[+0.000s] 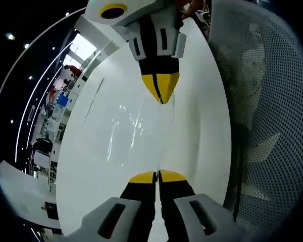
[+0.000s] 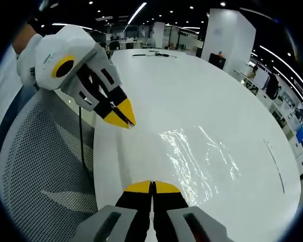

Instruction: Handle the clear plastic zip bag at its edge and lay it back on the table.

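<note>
The clear plastic zip bag point(image 1: 129, 128) lies flat and glinting on the white table point(image 1: 202, 116). One edge of it runs between the two grippers. In the left gripper view my left gripper point(image 1: 157, 176) rises from the bottom, jaws shut on the near end of that edge. My right gripper point(image 1: 161, 95) comes in from the top, yellow tips closed on the far end. In the right gripper view my right gripper point(image 2: 152, 185) is shut at the bottom, the bag point(image 2: 202, 151) spreads to its right, and the left gripper point(image 2: 124, 119) pinches shut at upper left.
A grey mesh chair back point(image 1: 265, 126) point(image 2: 40, 166) stands right against the table edge beside both grippers. A thin dark line point(image 1: 93, 101) point(image 2: 275, 159) marks the table beyond the bag. A black cable point(image 2: 151, 54) lies at the far end. Shelves and desks fill the room behind.
</note>
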Motion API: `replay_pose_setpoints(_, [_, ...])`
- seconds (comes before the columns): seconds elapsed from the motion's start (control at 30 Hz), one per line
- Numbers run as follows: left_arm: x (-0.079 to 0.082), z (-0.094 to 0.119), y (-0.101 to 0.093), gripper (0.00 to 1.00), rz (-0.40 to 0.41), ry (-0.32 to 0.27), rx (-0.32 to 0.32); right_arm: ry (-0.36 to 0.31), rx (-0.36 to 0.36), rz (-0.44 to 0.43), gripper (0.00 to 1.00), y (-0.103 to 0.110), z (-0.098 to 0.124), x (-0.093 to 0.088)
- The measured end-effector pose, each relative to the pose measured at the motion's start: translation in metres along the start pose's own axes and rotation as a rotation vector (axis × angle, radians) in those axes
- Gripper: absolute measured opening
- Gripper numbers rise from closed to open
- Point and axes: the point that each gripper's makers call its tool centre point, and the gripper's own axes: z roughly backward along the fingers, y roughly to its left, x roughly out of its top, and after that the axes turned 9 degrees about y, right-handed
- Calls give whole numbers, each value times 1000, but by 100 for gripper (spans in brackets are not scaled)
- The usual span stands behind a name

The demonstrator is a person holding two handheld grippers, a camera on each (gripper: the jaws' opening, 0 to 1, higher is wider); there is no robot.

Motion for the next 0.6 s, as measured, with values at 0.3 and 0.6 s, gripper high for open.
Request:
replay_pose_setpoints(0.3, [15, 17, 8, 4, 71, -63, 23, 1, -19, -40, 0, -8, -1, 0])
replay_pose_setpoints(0.6, [45, 27, 3, 13, -72, -100, 50, 0, -43, -77, 0, -17, 2, -2])
